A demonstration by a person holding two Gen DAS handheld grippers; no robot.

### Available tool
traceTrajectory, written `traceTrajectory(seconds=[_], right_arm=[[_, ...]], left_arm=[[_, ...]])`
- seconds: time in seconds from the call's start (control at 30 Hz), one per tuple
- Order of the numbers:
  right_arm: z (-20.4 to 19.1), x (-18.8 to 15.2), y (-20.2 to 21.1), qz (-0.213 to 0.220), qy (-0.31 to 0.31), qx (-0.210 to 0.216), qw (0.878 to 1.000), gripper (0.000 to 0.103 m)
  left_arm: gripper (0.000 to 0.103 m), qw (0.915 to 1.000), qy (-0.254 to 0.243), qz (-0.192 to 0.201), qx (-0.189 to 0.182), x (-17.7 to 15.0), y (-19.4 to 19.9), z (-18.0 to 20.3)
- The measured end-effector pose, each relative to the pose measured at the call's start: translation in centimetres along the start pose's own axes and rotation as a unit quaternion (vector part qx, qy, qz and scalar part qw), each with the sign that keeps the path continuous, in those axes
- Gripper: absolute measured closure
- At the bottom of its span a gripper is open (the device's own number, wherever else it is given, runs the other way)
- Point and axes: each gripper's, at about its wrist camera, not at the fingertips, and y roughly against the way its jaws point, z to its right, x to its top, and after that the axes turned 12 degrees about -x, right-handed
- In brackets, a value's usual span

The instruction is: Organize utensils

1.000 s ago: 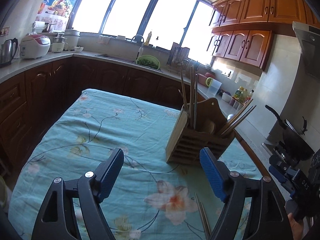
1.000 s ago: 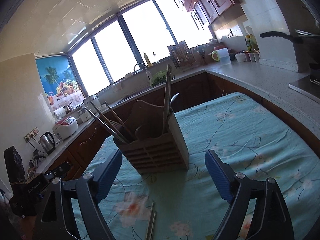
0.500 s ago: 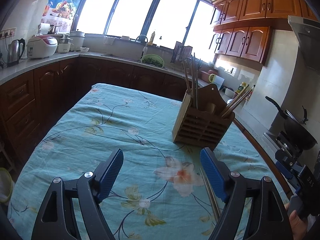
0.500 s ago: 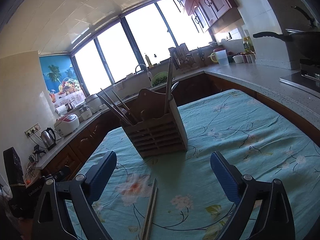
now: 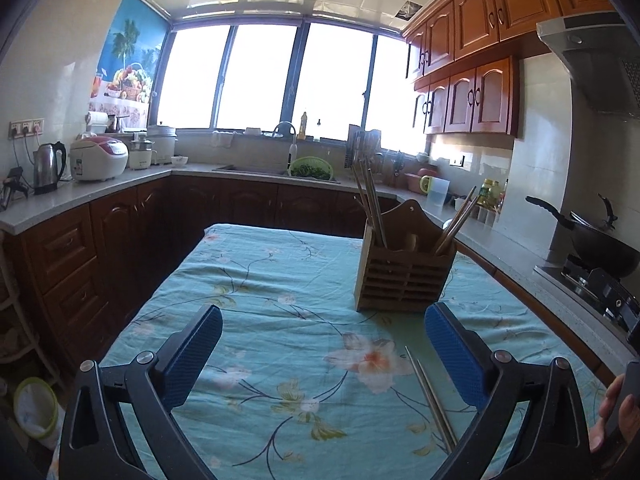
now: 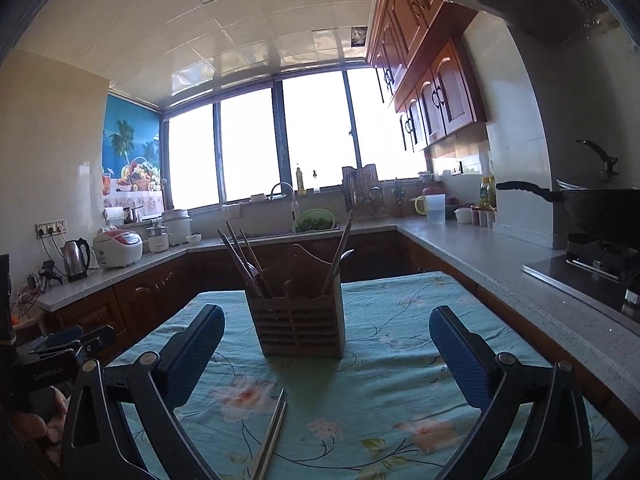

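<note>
A wooden utensil holder (image 5: 404,268) stands on the floral teal tablecloth (image 5: 280,280), with chopsticks standing in its left and right compartments. It also shows in the right wrist view (image 6: 300,322). A pair of metal chopsticks (image 5: 430,396) lies flat on the cloth in front of the holder, and shows in the right wrist view (image 6: 270,436) too. My left gripper (image 5: 322,356) is open and empty, well short of the holder. My right gripper (image 6: 326,358) is open and empty, the loose chopsticks lying below and between its fingers.
Kitchen counters wrap around the table: a kettle (image 5: 48,166) and rice cooker (image 5: 98,158) at left, a sink with a green colander (image 5: 310,168) at the back, a wok on the stove (image 5: 596,242) at right. The other gripper's body (image 6: 48,364) is at left.
Both grippers have pulled back and levelled out, so the holder looks smaller and farther. The loose chopsticks now show more fully on the cloth. Both stay open.
</note>
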Motion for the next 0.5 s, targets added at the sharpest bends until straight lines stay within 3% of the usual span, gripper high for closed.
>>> traceTrajectory(seconds=[0.5], right_arm=[[0.9,-4.8,0.8,-0.047,0.022,-0.016,0.999,0.0]], left_arm=[[0.001,0.9977,-0.048,-0.024,0.041,-4.3,0.3,1.3]])
